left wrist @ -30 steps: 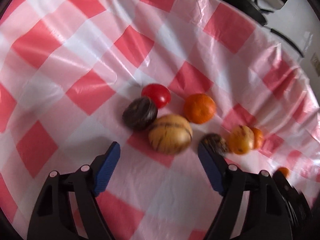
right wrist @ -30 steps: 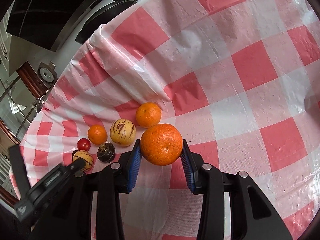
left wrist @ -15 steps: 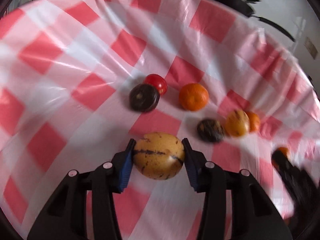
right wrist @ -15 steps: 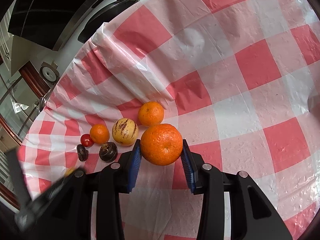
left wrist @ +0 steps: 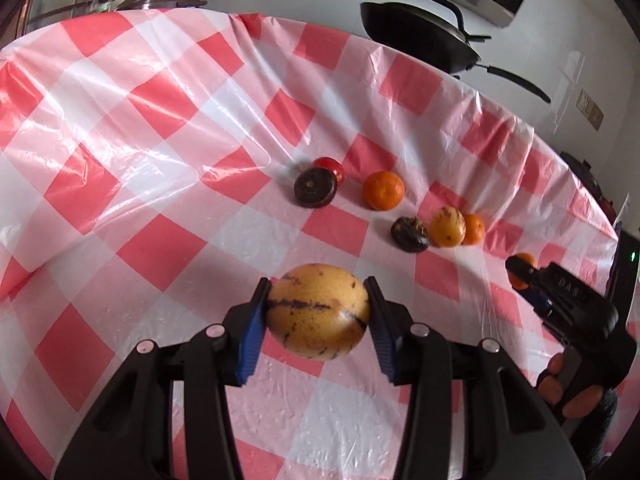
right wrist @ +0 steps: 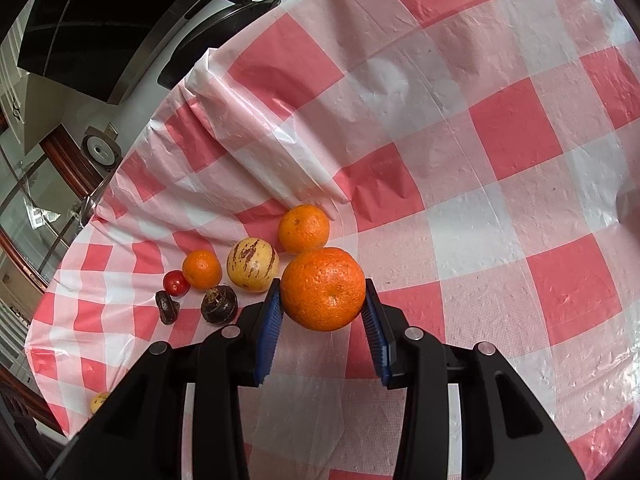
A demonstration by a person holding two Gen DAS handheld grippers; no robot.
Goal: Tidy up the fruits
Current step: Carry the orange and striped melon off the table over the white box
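Observation:
My left gripper [left wrist: 317, 312] is shut on a yellow striped melon [left wrist: 318, 316] and holds it above the checked cloth. My right gripper [right wrist: 322, 290] is shut on a large orange [right wrist: 323, 288]; the same gripper [left wrist: 524, 276] shows at the right of the left wrist view. On the cloth lie a red tomato [left wrist: 332, 166], a dark round fruit [left wrist: 315, 187], a small orange [left wrist: 383, 196], a second dark fruit [left wrist: 410, 234], a smaller striped melon [left wrist: 447, 227] and another orange [left wrist: 474, 229]. The right wrist view shows this group left of the held orange, among it the striped melon [right wrist: 253, 265].
A red-and-white checked plastic cloth [left wrist: 160, 248] covers the table, wrinkled toward the back. A black pan [left wrist: 420, 38] stands beyond the far edge. A gloved hand [left wrist: 576, 396] holds the right gripper's handle. The table's edge drops away at the left of the right wrist view.
My left gripper closed on the yellow striped melon, lifted it off the cloth and drew it back from the other fruit. My right gripper stayed still with its orange.

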